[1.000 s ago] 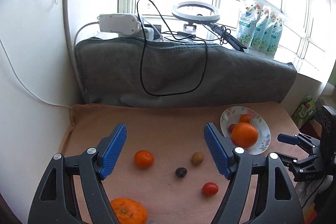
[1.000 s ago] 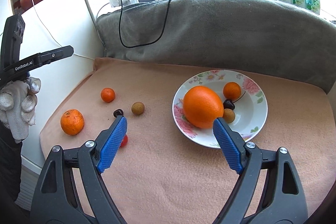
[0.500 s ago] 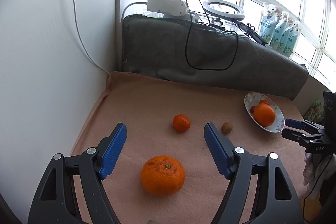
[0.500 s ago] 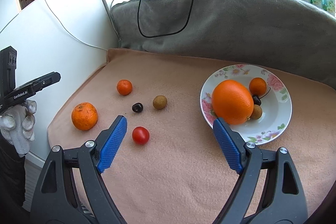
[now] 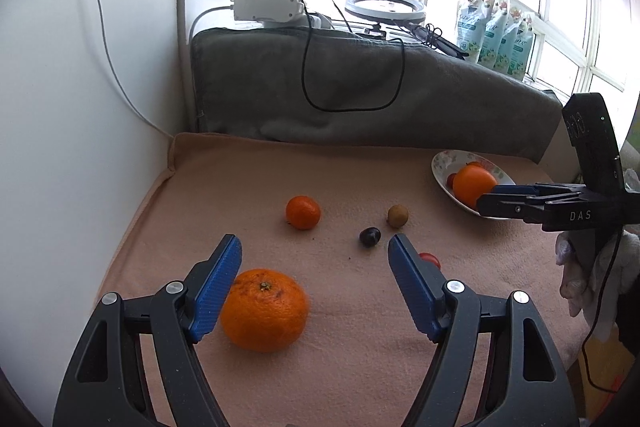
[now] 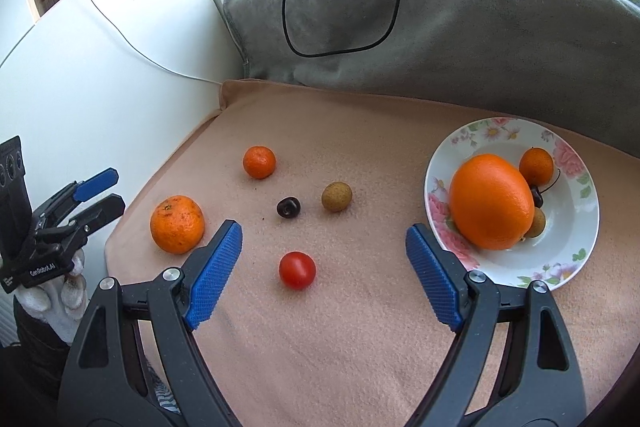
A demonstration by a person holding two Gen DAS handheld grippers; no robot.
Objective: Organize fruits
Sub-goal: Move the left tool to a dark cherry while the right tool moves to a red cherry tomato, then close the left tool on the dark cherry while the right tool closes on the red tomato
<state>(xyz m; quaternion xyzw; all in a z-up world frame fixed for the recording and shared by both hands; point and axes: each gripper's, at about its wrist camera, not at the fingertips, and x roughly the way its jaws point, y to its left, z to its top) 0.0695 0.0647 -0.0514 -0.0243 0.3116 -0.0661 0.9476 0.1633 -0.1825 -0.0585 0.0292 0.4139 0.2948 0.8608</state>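
Observation:
A big mandarin (image 5: 265, 310) (image 6: 177, 224) lies on the peach cloth, close to the left finger of my open, empty left gripper (image 5: 314, 255). A small mandarin (image 5: 303, 212) (image 6: 259, 162), a dark cherry (image 5: 369, 236) (image 6: 288, 207), a brown longan (image 5: 398, 215) (image 6: 337, 196) and a red cherry tomato (image 6: 297, 269) lie loose on the cloth. A floral plate (image 6: 576, 259) (image 5: 442, 163) at the right holds a large orange (image 6: 491, 201), a small mandarin, a cherry and a longan. My right gripper (image 6: 324, 245) is open and empty, with the tomato just behind its fingertips.
A grey blanket roll (image 5: 360, 95) with a black cable (image 5: 352, 107) runs along the back. A white wall (image 5: 80, 107) bounds the left side. A power strip, ring light and several pouches stand on the windowsill behind.
My left gripper has swung right, so the big mandarin sits near its left finger and the cherry is in view again. My right gripper has moved left and closer to the tomato.

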